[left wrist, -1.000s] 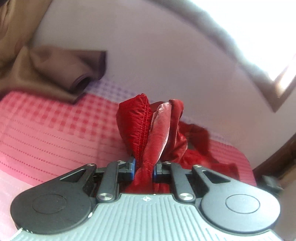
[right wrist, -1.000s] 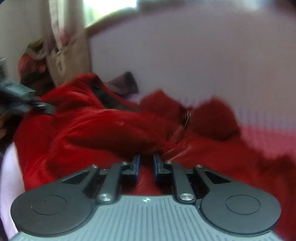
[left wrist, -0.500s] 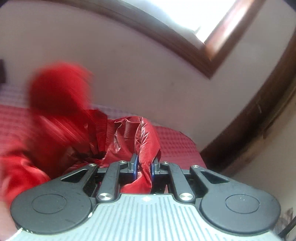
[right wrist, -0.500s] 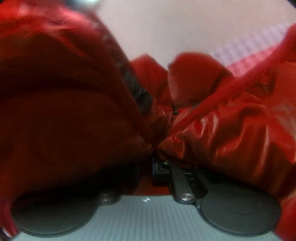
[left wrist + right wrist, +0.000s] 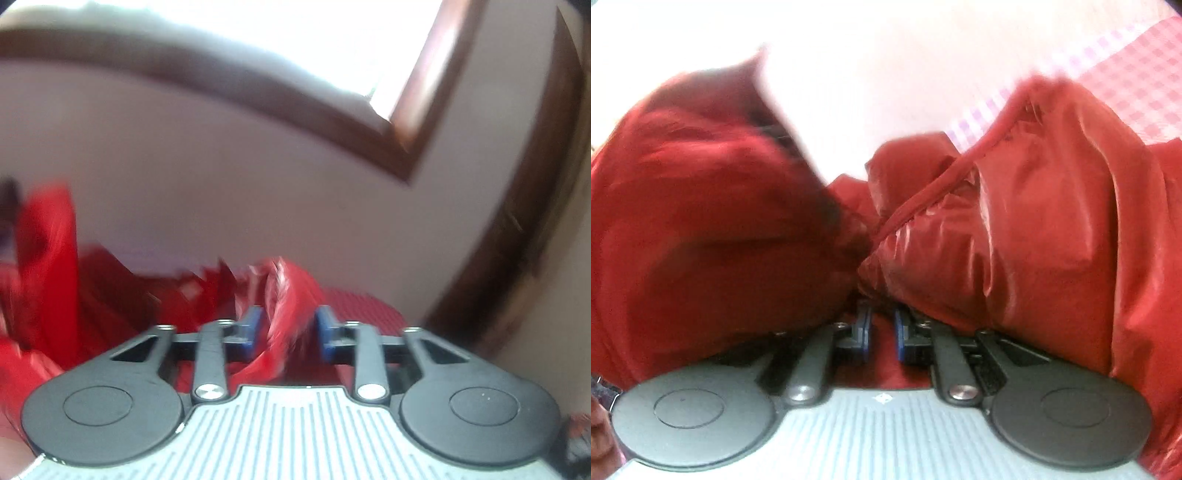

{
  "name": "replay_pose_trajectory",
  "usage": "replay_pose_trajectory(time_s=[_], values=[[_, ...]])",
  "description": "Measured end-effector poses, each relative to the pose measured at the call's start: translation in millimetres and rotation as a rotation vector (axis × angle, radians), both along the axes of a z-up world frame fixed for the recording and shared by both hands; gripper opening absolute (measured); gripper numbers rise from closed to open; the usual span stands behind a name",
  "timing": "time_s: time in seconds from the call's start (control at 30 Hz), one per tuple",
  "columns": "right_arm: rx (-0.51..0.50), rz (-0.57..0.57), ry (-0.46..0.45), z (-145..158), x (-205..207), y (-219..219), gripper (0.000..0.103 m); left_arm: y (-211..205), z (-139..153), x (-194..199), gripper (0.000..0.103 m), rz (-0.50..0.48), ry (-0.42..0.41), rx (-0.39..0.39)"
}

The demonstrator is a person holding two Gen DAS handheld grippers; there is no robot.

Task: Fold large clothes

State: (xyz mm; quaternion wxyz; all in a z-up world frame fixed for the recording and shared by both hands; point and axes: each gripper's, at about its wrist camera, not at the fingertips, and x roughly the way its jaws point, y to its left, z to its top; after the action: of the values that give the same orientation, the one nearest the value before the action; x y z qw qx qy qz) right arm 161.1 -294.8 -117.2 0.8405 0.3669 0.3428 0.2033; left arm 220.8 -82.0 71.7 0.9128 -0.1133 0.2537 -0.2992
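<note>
— Jaws first: on the left gripper (image 5: 286, 328) they stand spread, with a fold of the red jacket (image 5: 291, 295) running up between the blue pads (image 5: 252, 328) but, as far as the blur lets me judge, not pinched. On the right gripper (image 5: 881, 334) they are close together, with only a narrow gap. Red cloth shows in that gap, but I cannot tell whether it is clamped.

— Where does the garment sit?

— Bunched right against both tools. In the right view the red jacket (image 5: 1034, 229) billows over the linkages in two puffy lobes, over a bed with a pink checked bedspread (image 5: 1137, 77). In the left view its folds rise beside a darker red patch of bedspread (image 5: 364, 308), under a pale wall (image 5: 221, 177) and a dark wooden window frame (image 5: 303, 110).

— What could go wrong?

— The shell looks glossy and slick, a thin quilted nylon with a corded seam (image 5: 923, 195) crossing it. I'd guess such fabric slides out of a loose hold, so the left side may drop its fold and the crease would collapse. Padded lobes spring back, too. Cloth draped on the right linkage could also snag in the mechanism or hide the edge being sought.
</note>
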Motion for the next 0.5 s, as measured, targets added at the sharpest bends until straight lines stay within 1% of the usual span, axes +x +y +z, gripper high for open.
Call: replay_pose_trajectory(time_s=[0.03,0.13,0.17,0.23,0.3,0.33,0.37,0.43,0.5], values=[[-0.01,-0.002,0.001,0,1,3,0.012,14,4,2,0.055,0.037,-0.016,0.003],[-0.051,-0.014,-0.004,1,3,13,0.012,65,15,7,0.067,0.172,-0.056,0.01],[-0.065,-0.015,-0.009,0,5,18,0.011,80,17,8,0.076,0.205,-0.072,0.02],[-0.089,-0.017,-0.02,0,3,25,0.011,116,16,14,0.087,0.271,-0.084,0.066],[-0.104,-0.02,-0.026,1,0,33,0.011,151,8,15,0.089,0.348,-0.081,0.098],[-0.114,-0.019,-0.029,2,-1,35,0.011,169,1,15,0.093,0.379,-0.062,0.111],[-0.123,-0.015,-0.032,-3,2,29,0.011,184,-7,16,0.099,0.398,-0.035,0.119],[-0.135,-0.014,-0.037,-1,1,31,0.011,215,-27,21,0.102,0.442,0.035,0.132],[-0.153,-0.013,-0.044,0,-3,31,0.011,241,-51,26,0.103,0.453,0.115,0.118]])
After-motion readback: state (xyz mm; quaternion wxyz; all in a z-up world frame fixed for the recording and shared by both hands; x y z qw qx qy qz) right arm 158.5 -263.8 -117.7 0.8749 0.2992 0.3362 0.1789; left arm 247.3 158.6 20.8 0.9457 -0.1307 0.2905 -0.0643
